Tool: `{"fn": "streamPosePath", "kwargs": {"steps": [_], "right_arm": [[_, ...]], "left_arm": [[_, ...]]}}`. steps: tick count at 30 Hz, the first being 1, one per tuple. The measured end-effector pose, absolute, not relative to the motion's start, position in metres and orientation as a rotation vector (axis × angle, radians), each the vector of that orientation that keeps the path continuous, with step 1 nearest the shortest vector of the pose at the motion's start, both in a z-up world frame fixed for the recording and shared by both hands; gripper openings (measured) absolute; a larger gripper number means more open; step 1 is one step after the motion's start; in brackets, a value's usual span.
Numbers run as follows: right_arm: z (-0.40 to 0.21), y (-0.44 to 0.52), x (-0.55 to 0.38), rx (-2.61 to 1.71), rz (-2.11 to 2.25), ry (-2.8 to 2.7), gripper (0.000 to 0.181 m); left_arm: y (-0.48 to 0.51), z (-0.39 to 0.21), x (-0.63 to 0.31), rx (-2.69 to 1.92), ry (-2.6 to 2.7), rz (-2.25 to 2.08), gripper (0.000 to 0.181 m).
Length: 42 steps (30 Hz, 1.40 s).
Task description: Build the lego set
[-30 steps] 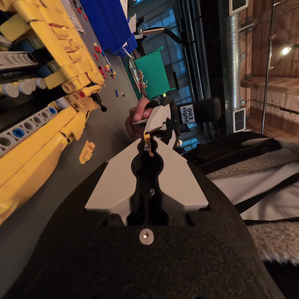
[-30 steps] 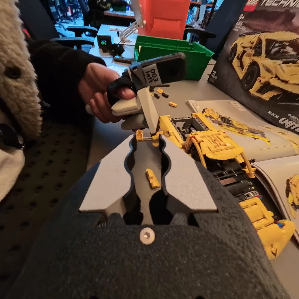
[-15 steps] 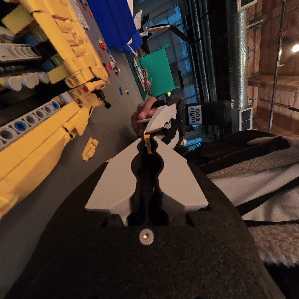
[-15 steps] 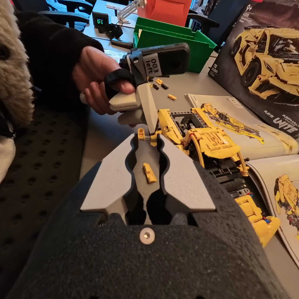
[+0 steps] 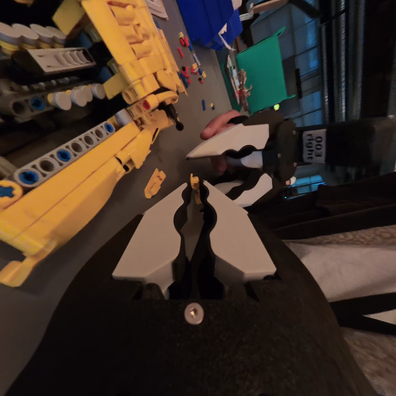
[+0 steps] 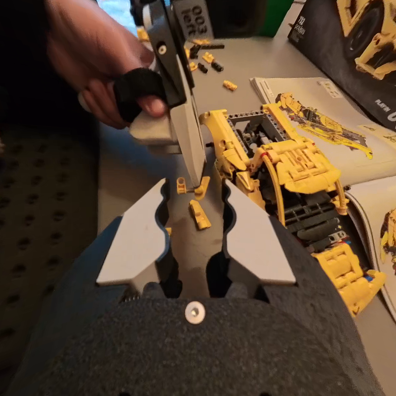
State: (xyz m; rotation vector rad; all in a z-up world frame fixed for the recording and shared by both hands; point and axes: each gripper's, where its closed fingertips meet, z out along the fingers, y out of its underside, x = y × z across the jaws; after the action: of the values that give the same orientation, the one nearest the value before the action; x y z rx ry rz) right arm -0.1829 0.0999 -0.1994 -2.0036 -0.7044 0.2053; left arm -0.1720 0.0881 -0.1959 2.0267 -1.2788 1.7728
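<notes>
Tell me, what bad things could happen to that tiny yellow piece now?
The left gripper pinches the small yellow assembly only at its fingertips, above the table, so it might slip out or twist. The right gripper is open and holds nothing, so nothing would catch it. If it falls, it may be confused with the loose yellow piece lying just below.

Each handheld gripper has two pale grey, wedge-shaped fingers (image 5: pixel 150 237) with wavy black inner edges, set in a black, grainy-textured body with one silver hex screw (image 6: pixel 194 314). A white label sits on each dark handle. The person wears a dark sleeve (image 5: pixel 342 210) and cream fleece.
</notes>
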Motion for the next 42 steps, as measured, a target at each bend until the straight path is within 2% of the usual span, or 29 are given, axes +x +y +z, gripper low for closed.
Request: {"fn": "streamPosePath", "kwargs": {"steps": [3, 16, 17, 26, 29, 31, 34, 36, 40, 42], "right_arm": [[-0.203, 0.100, -0.187, -2.029, 0.149, -0.758, 0.031], [-0.199, 0.099, -0.189, -2.020, 0.125, -0.753, 0.028], [-0.200, 0.098, -0.188, -2.026, 0.112, -0.760, 0.021], [-0.197, 0.101, -0.189, -2.015, 0.159, -0.717, 0.021], [-0.197, 0.100, -0.193, -2.005, 0.239, -0.690, 0.024], [-0.187, 0.093, -0.198, -1.954, 0.392, -0.640, 0.045], [-0.181, 0.090, -0.190, -1.924, 0.444, -0.605, 0.058], [-0.175, 0.090, -0.193, -1.887, 0.473, -0.611, 0.055], [-0.172, 0.089, -0.199, -1.862, 0.466, -0.621, 0.033], [-0.171, 0.089, -0.198, -1.857, 0.427, -0.630, 0.028]], "left_arm": [[0.083, -0.195, -0.171, 2.048, -1.318, 1.747, 0.007], [0.081, -0.190, -0.173, 2.011, -1.345, 1.744, 0.006], [0.078, -0.191, -0.175, 1.994, -1.365, 1.727, 0.006], [0.081, -0.189, -0.174, 1.968, -1.352, 1.753, 0.006], [0.079, -0.190, -0.177, 1.880, -1.374, 1.748, 0.007], [0.083, -0.182, -0.177, 1.804, -1.285, 1.801, 0.006], [0.082, -0.167, -0.184, 1.636, -1.188, 1.858, 0.006], [0.080, -0.161, -0.185, 1.568, -1.140, 1.872, 0.006], [0.077, -0.155, -0.185, 1.500, -1.083, 1.891, 0.006], [0.079, -0.154, -0.184, 1.502, -1.072, 1.905, 0.006]]}}
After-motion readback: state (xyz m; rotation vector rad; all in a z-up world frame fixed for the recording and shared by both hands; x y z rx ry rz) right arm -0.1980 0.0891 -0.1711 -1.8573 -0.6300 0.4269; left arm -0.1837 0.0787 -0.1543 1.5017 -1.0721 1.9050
